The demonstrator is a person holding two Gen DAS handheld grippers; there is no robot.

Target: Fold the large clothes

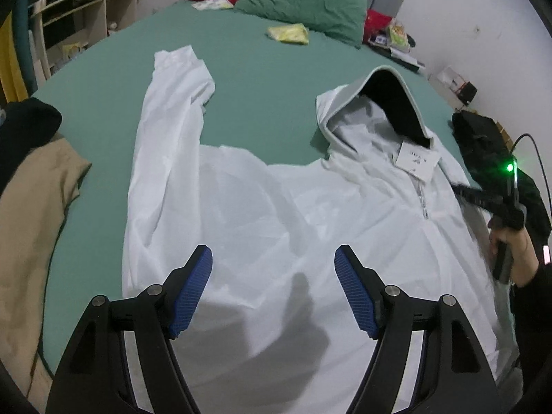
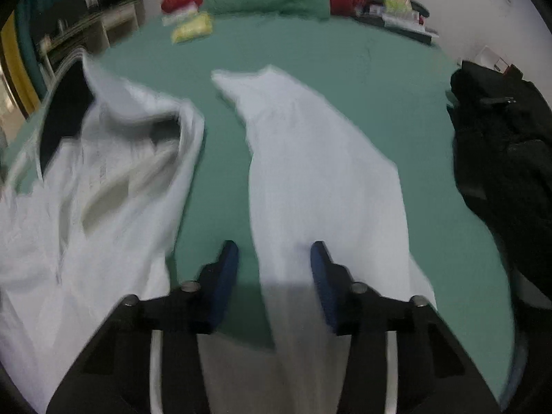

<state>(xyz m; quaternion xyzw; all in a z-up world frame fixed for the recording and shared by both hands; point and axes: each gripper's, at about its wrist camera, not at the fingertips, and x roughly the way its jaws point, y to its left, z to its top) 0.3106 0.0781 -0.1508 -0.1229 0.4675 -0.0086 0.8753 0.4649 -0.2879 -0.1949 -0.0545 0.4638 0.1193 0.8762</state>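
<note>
Blue-padded fingers of the left gripper [image 1: 273,284] stand wide apart at 6 o'clock in the left wrist view, hanging over the body of a white hooded jacket [image 1: 276,214] with nothing between them. That jacket lies spread flat on a green bed [image 1: 262,69], one sleeve reaching toward 11 o'clock and the dark-lined hood [image 1: 386,103] toward 1 o'clock, a paper tag [image 1: 416,162] at its collar. At 3 o'clock a hand [image 1: 510,248] holds the right gripper [image 2: 274,276]. In its own blurred view the fingers show a gap, with the jacket's other sleeve [image 2: 317,172] running up between them toward 12 o'clock; no pad visibly presses the cloth. Green pillow [image 1: 303,3] at 12 o'clock, black garment [image 2: 503,158] at 3.
</note>
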